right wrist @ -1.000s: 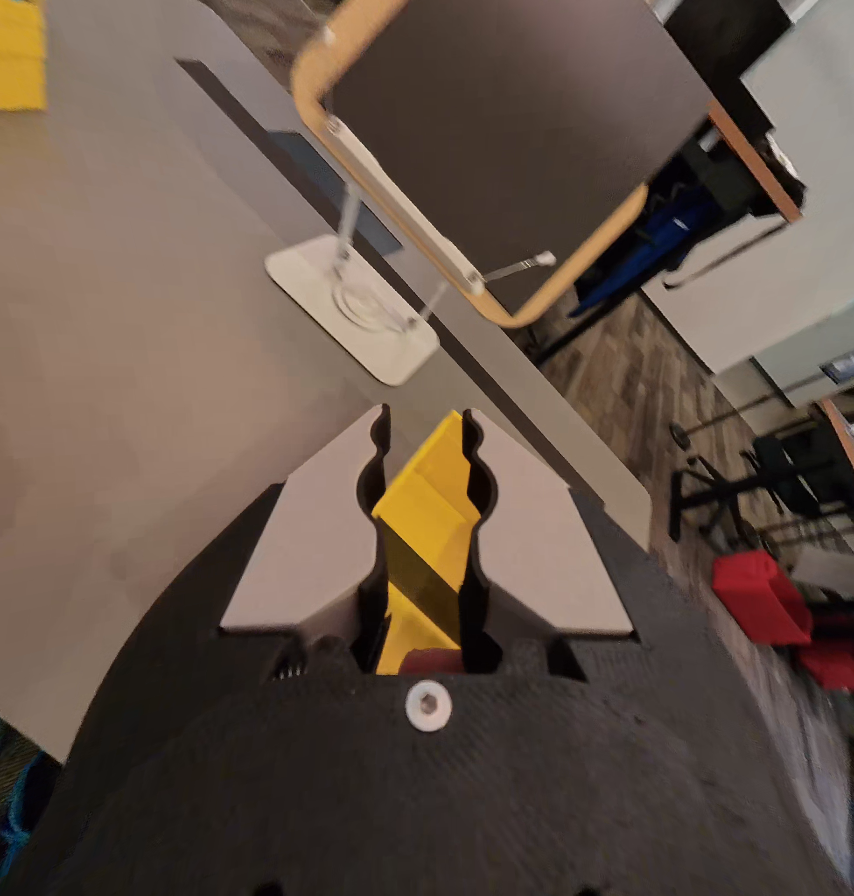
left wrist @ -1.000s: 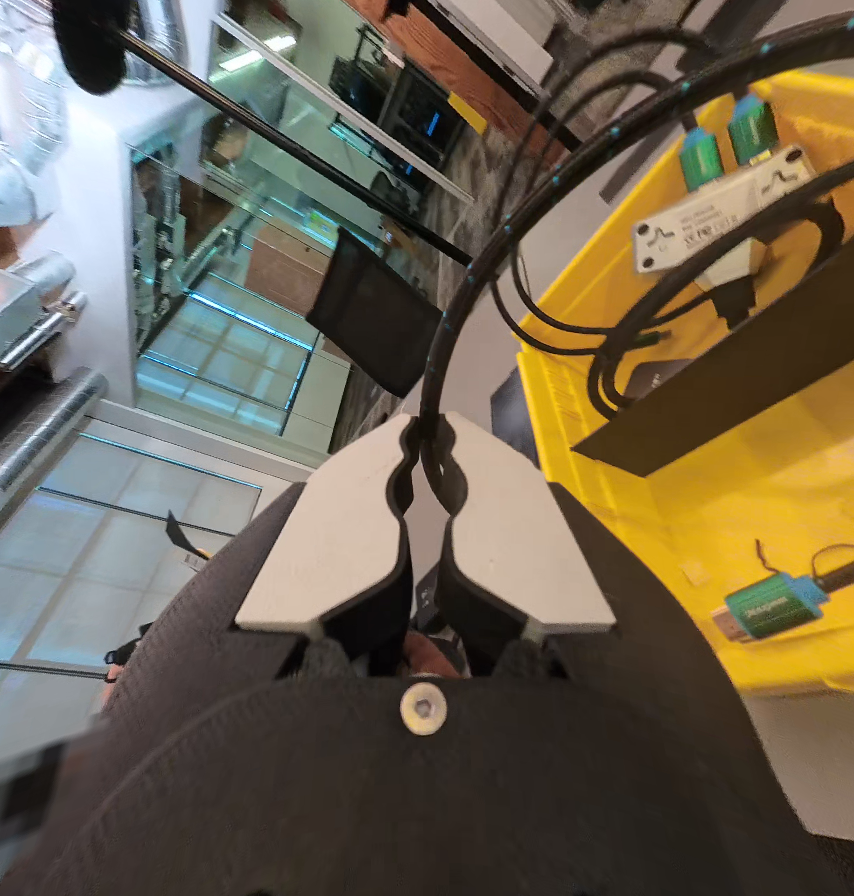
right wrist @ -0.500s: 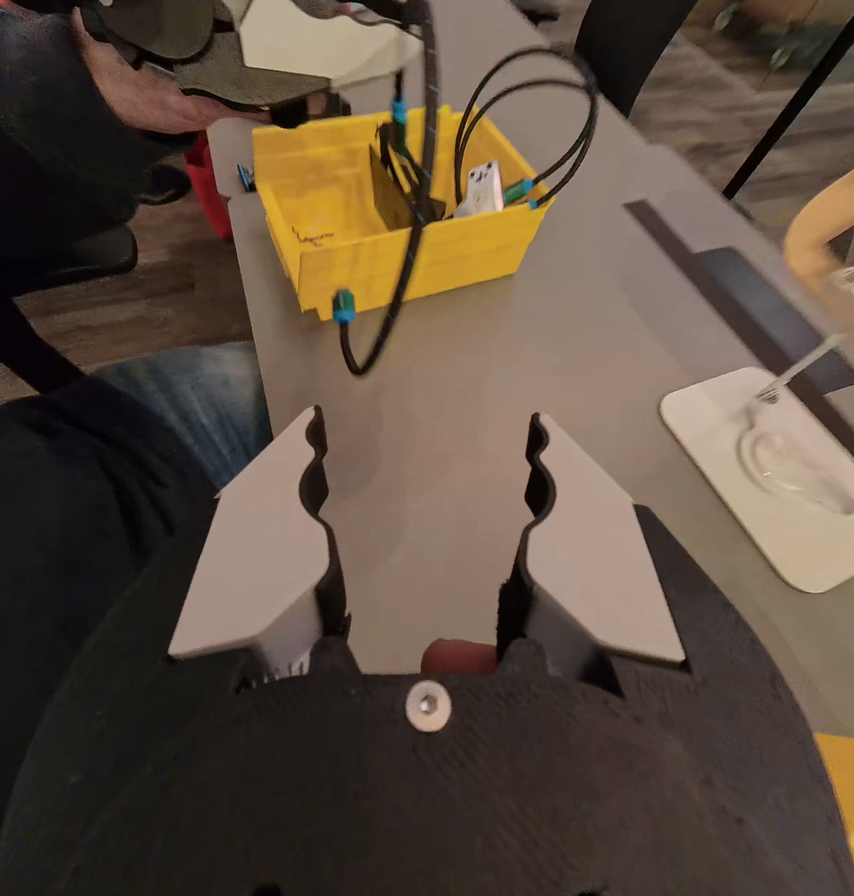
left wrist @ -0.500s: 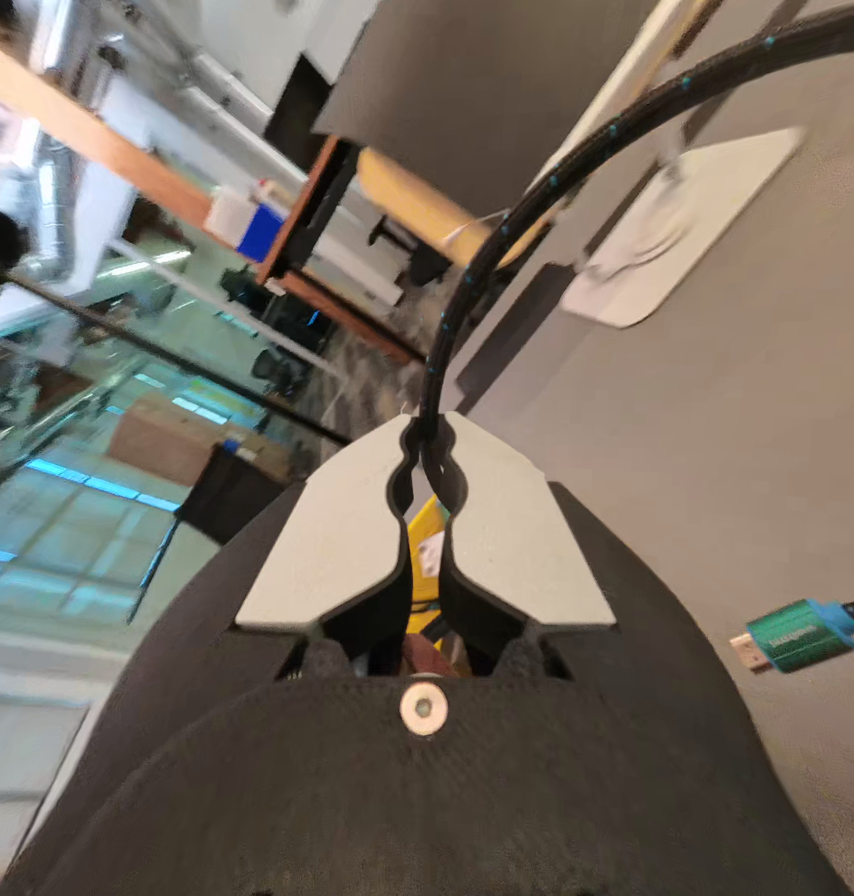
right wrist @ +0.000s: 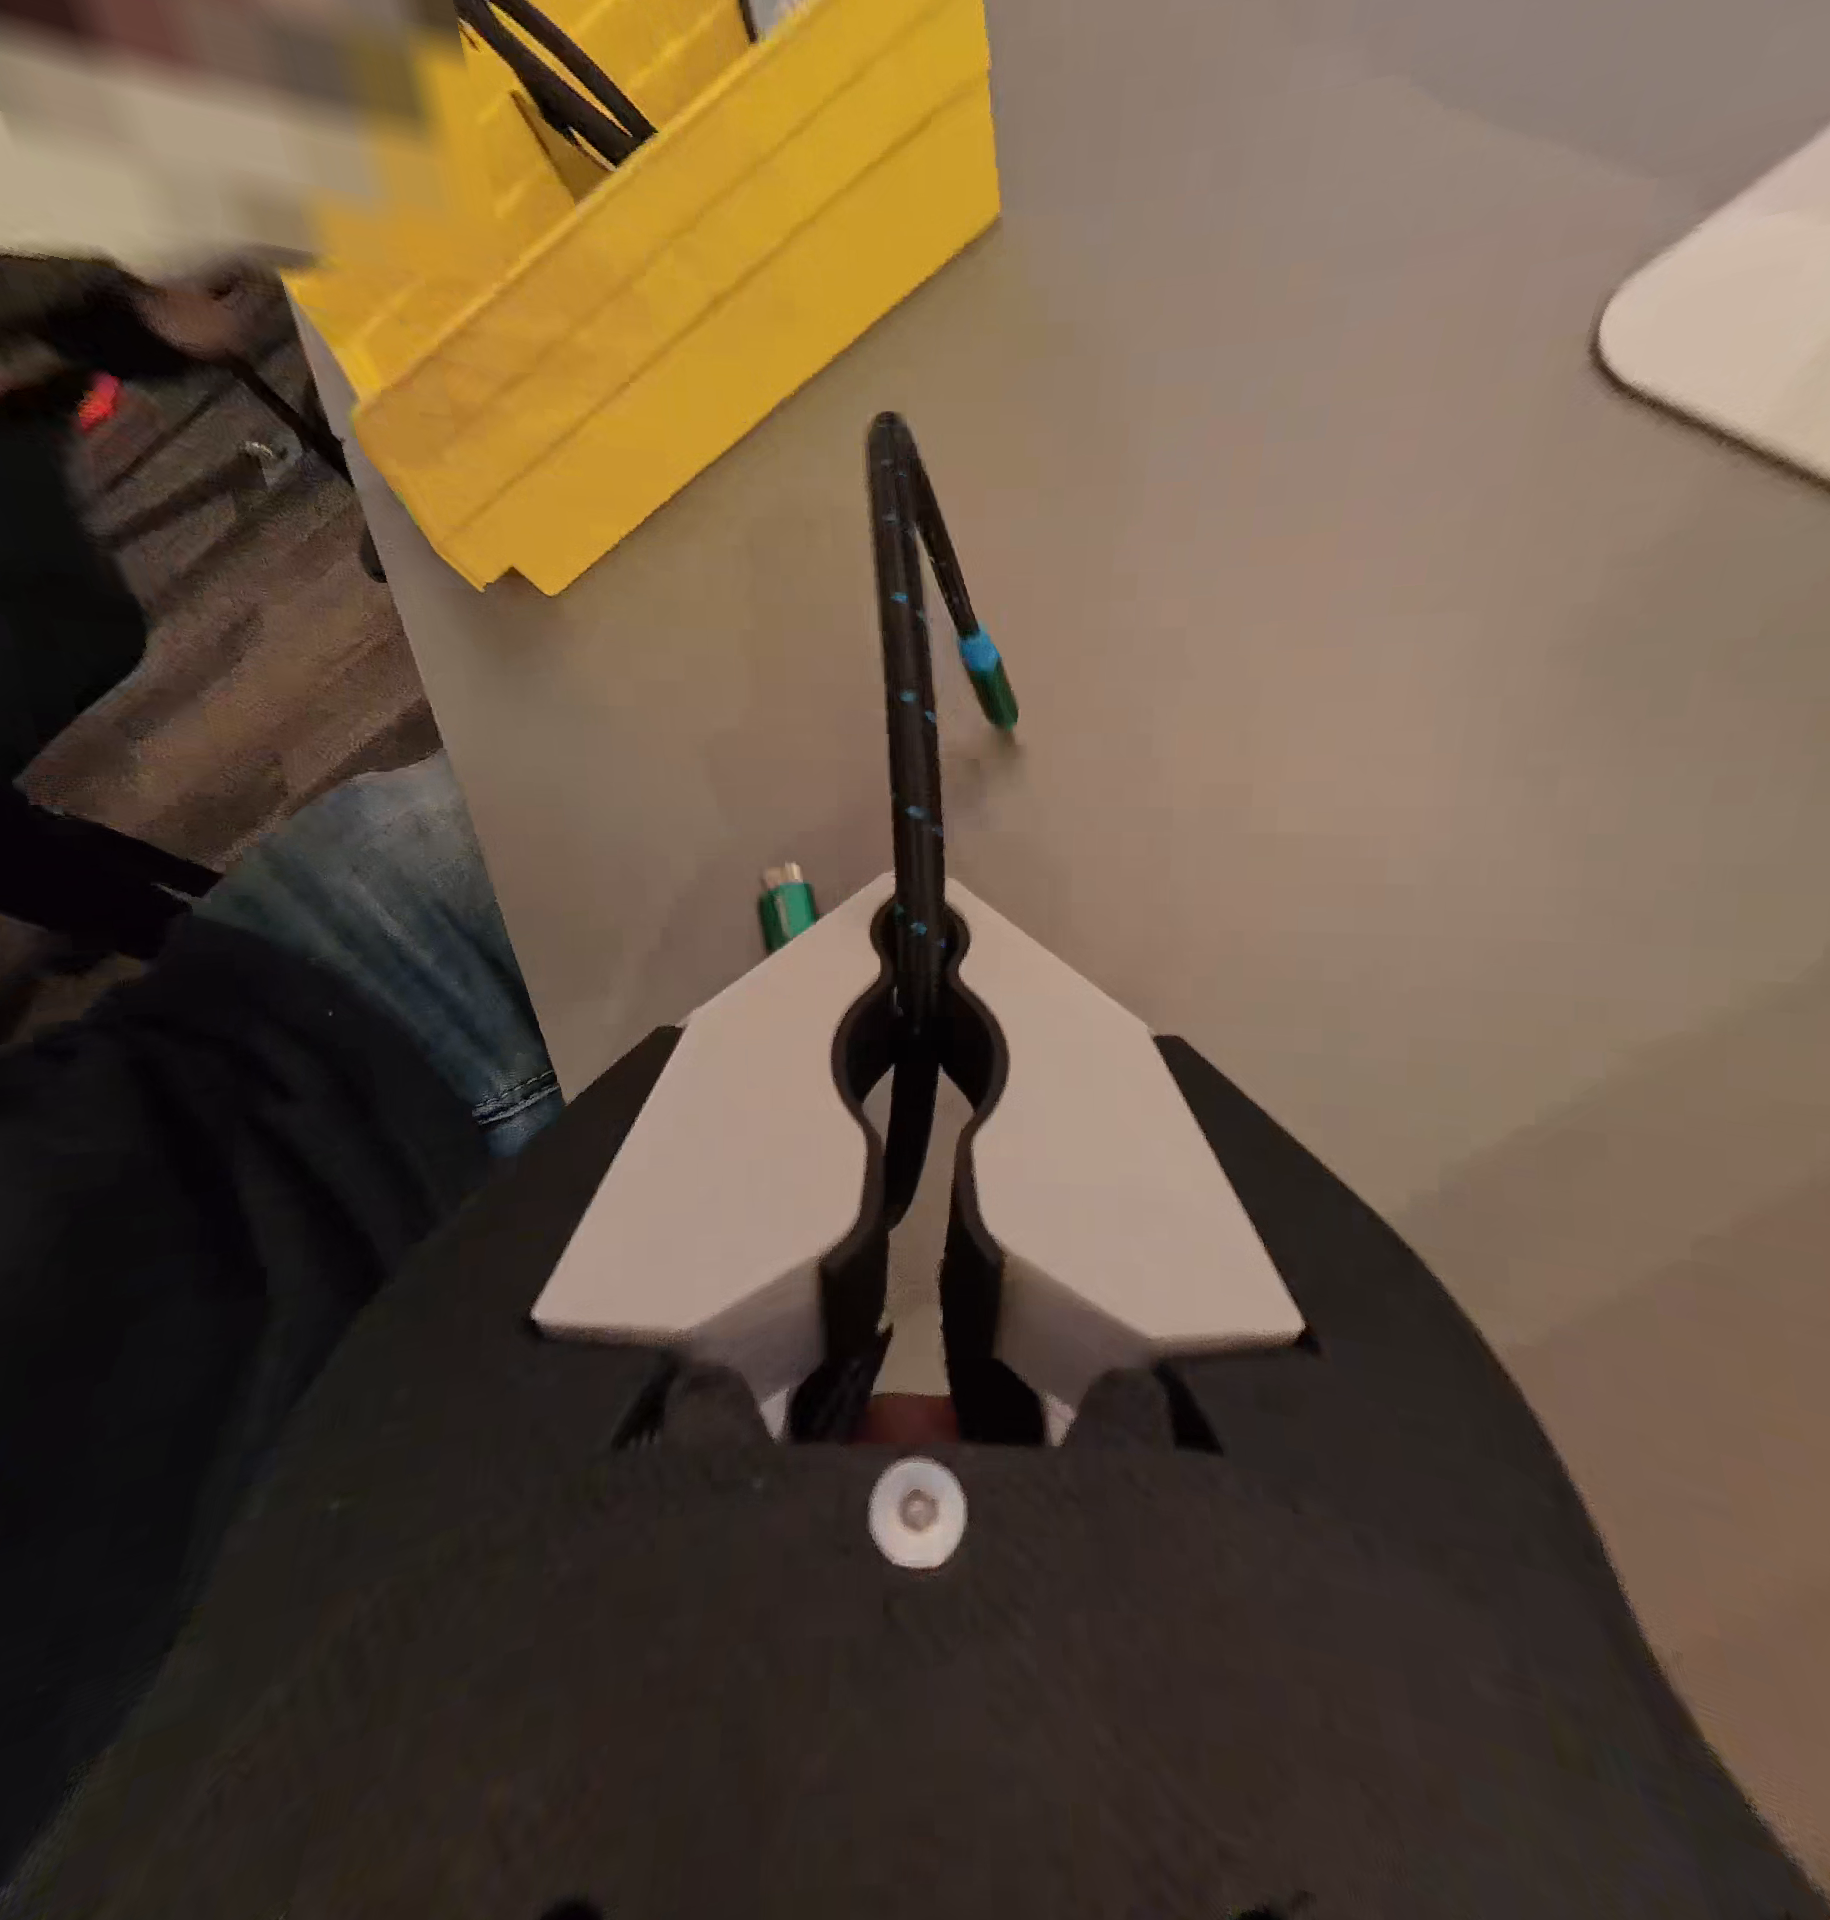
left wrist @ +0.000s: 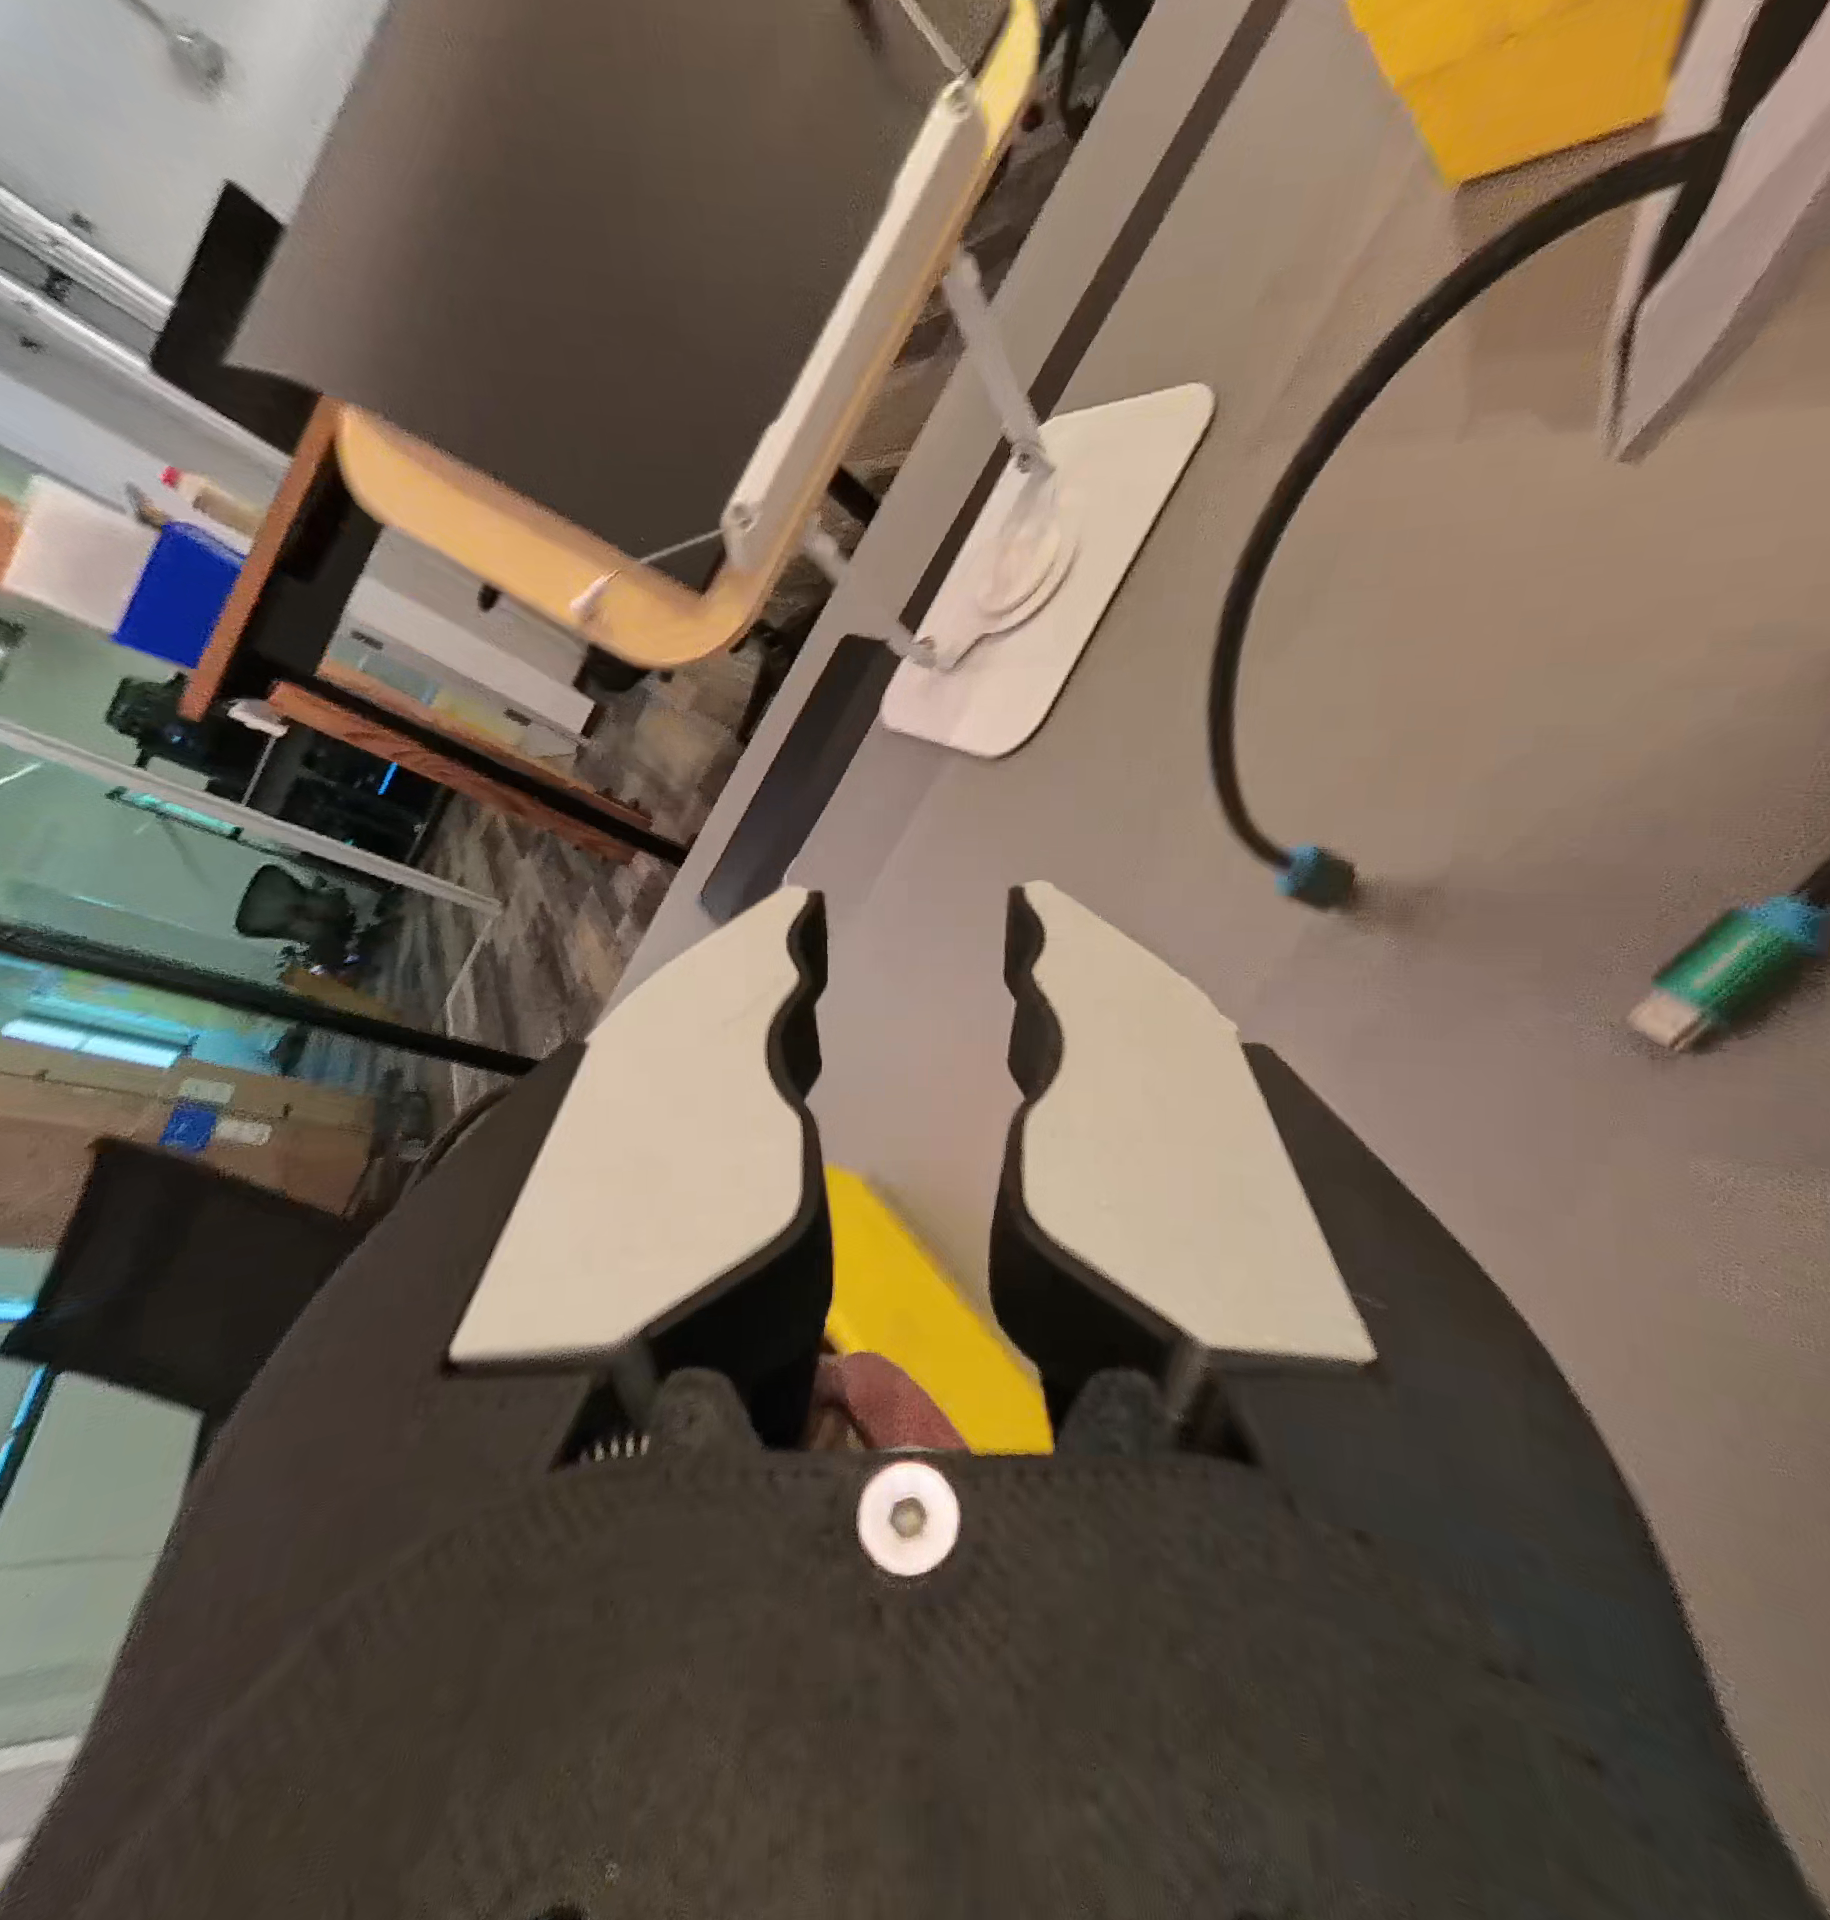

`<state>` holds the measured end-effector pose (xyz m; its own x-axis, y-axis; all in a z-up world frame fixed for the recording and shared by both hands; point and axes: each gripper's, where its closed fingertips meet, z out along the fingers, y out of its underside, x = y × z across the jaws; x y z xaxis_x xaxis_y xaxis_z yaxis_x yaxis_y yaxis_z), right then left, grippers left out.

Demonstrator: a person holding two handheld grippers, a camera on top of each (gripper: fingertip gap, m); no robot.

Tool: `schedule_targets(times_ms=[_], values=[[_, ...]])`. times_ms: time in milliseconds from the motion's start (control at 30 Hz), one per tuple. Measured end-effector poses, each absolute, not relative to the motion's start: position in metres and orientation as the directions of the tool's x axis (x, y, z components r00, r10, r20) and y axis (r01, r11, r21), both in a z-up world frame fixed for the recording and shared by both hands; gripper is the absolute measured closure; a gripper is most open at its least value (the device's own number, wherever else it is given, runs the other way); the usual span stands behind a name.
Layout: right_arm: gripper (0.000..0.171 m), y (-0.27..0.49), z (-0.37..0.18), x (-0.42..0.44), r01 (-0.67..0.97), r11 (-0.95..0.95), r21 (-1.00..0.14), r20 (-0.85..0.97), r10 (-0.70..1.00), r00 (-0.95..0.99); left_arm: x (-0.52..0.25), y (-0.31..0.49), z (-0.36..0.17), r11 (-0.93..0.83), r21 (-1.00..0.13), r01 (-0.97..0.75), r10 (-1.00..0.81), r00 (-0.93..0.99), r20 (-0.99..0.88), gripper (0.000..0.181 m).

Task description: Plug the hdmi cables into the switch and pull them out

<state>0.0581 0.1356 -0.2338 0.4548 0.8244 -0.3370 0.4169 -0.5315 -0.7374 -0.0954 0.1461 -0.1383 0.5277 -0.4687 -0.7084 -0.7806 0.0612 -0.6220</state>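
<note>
Right gripper (right wrist: pixel 916 925) is clamping the braided HDMI cable (right wrist: pixel 916 727) mid-length above the desk (right wrist: pixel 1410 831), left gripper (left wrist: pixel 911 935) is hanging part-open and empty; the springy cable will likely handle better at its rigid green plug (right wrist: pixel 989 686).

Black braided cable (right wrist: pixel 916 748) flecked with blue; green plug (left wrist: pixel 1721 971) with blue collar; yellow bin (right wrist: pixel 682 301); grey worktop (right wrist: pixel 1410 831); white base plate (left wrist: pixel 1046 582).

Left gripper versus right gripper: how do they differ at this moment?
The left gripper is open and empty; the right gripper is shut on the black braided cable. Left faces the table's far edge, right faces the yellow bin. Both have pale, wavy-edged fingers.
</note>
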Motion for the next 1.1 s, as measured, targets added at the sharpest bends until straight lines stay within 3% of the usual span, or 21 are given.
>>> schedule_targets(times_ms=[167,267,367,600,900,1000,1100], values=[[0.171,0.152,-0.265,0.071,0.429,-0.585,-0.688,-0.332,0.779,0.531,-0.214,0.120,-0.141,-0.140,-0.525,-0.840,-0.458,0.525,-0.717,0.150],[0.140,0.159,-0.283,0.081,0.474,-0.605,-0.640,-0.287,0.760,0.583,-0.274,0.103,-0.167,-0.274,-0.461,-0.844,-0.507,0.534,-0.676,0.154],[0.126,0.166,-0.287,0.088,0.494,-0.601,-0.628,-0.234,0.751,0.617,-0.307,0.089,-0.204,-0.363,-0.402,-0.841,-0.592,0.541,-0.597,0.157],[0.123,0.166,-0.278,0.091,0.531,-0.550,-0.644,-0.130,0.763,0.633,-0.306,0.088,-0.282,-0.347,-0.258,-0.902,-0.806,0.427,-0.409,0.162],[0.123,0.163,-0.271,0.093,0.519,-0.536,-0.665,-0.132,0.769,0.625,-0.312,0.092,-0.327,-0.253,-0.049,-0.966,-0.945,0.258,-0.201,0.168],[0.124,0.164,-0.268,0.093,0.513,-0.530,-0.675,-0.131,0.771,0.623,-0.310,0.095,-0.331,-0.241,-0.048,-0.969,-0.950,0.246,-0.192,0.181],[0.125,0.164,-0.264,0.093,0.507,-0.522,-0.686,-0.130,0.773,0.620,-0.314,0.100,-0.330,-0.235,-0.032,-0.971,-0.944,0.236,-0.230,0.181]])
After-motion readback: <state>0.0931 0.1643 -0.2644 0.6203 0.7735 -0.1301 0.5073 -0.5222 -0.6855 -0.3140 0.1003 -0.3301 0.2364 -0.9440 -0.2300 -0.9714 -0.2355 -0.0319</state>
